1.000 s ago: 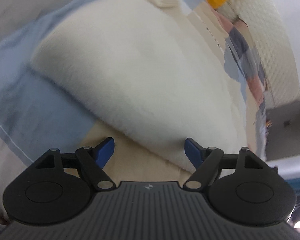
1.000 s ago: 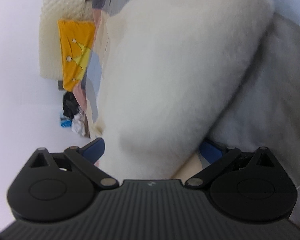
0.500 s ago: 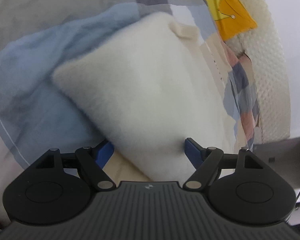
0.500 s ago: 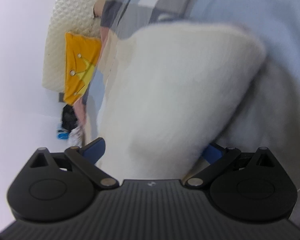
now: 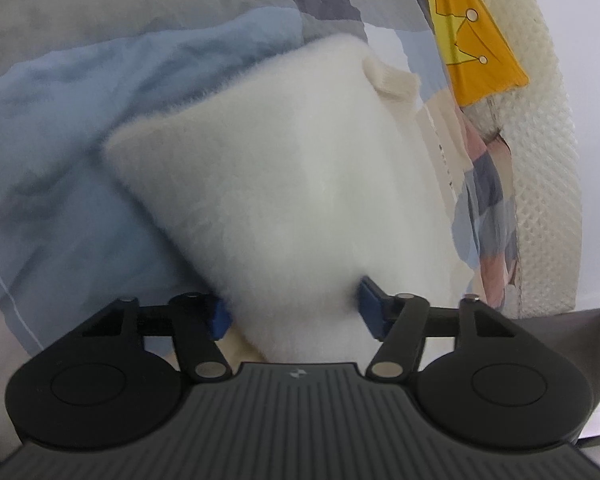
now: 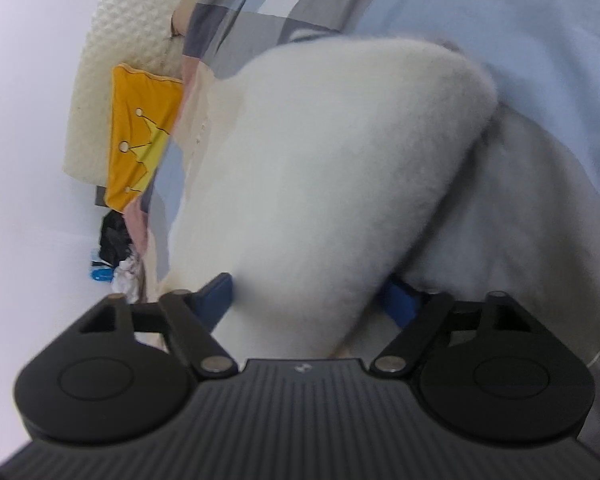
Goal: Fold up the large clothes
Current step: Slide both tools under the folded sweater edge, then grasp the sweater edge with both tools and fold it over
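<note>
Soft, even daylight is filling both views, casting faint shadows; fisheye distortion is bending the edges, and motion blur is softening the white fleece (image 5: pixel 300 200) throughout.

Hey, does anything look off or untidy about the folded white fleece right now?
One thing: a ribbed cuff pokes out past the far edge of the fleece. Otherwise tidy; left gripper and right gripper are closing on its near corners.

What I saw around the bed

A patchwork duvet (image 5: pixel 80 128) in blue, grey and beige covered it; beyond lay an orange cushion (image 5: pixel 472 36) with a yellow crown, against a cream quilted headboard (image 5: pixel 548 168).
</note>
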Motion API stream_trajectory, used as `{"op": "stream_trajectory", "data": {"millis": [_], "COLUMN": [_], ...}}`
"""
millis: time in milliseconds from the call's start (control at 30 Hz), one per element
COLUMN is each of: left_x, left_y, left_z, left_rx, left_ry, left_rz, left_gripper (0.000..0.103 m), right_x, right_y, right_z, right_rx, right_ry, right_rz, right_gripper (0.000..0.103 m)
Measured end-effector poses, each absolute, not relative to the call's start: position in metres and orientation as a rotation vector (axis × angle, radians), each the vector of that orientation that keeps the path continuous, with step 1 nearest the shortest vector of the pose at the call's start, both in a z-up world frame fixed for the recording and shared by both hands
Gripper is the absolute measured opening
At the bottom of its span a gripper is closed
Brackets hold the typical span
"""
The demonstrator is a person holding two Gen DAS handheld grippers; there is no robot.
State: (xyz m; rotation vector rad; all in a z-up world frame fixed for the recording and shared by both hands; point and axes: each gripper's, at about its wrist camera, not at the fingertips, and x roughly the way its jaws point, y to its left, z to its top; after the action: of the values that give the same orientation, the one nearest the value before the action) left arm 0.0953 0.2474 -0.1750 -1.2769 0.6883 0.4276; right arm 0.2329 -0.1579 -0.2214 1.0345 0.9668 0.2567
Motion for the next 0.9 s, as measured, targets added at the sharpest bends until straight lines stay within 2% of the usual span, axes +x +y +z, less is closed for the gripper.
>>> {"op": "stream_trajectory", "data": {"millis": [133, 233, 400, 500, 700, 900], "left_x": [0.098, 0.096, 0.088, 0.085, 0.073, 0.057], "left_y": [0.246, 0.242, 0.236, 0.230, 0.222, 0.208], "left_z": [-0.170, -0.162, -0.138, -0.118, -0.085, -0.058], "left_rx": [-1.218, -1.170, -1.104, -1.044, -0.970, -0.919], "left_ry": [0.687, 0.671, 0.610, 0.573, 0.518, 0.482], "left_rz": [0.443, 0.447, 0.427, 0.386, 0.345, 0.300], "left_gripper": [0.050, 0.041, 0.035, 0.033, 0.031, 0.030], "right_x": [0.233, 0.232, 0.226, 0.222, 0.211, 0.205], "right_y": [-0.155, -0.151, -0.157, -0.161, -0.159, -0.167], "right_z": [-0.218, -0.215, -0.204, -0.191, -0.151, -0.126], "right_rx": [1.003, 0.964, 0.958, 0.937, 0.820, 0.778], "right_ry": [0.942, 0.935, 0.887, 0.831, 0.697, 0.672], "right_rz": [0.257, 0.263, 0.294, 0.325, 0.384, 0.401], "right_gripper": [0.071, 0.058, 0.037, 0.030, 0.027, 0.026]}}
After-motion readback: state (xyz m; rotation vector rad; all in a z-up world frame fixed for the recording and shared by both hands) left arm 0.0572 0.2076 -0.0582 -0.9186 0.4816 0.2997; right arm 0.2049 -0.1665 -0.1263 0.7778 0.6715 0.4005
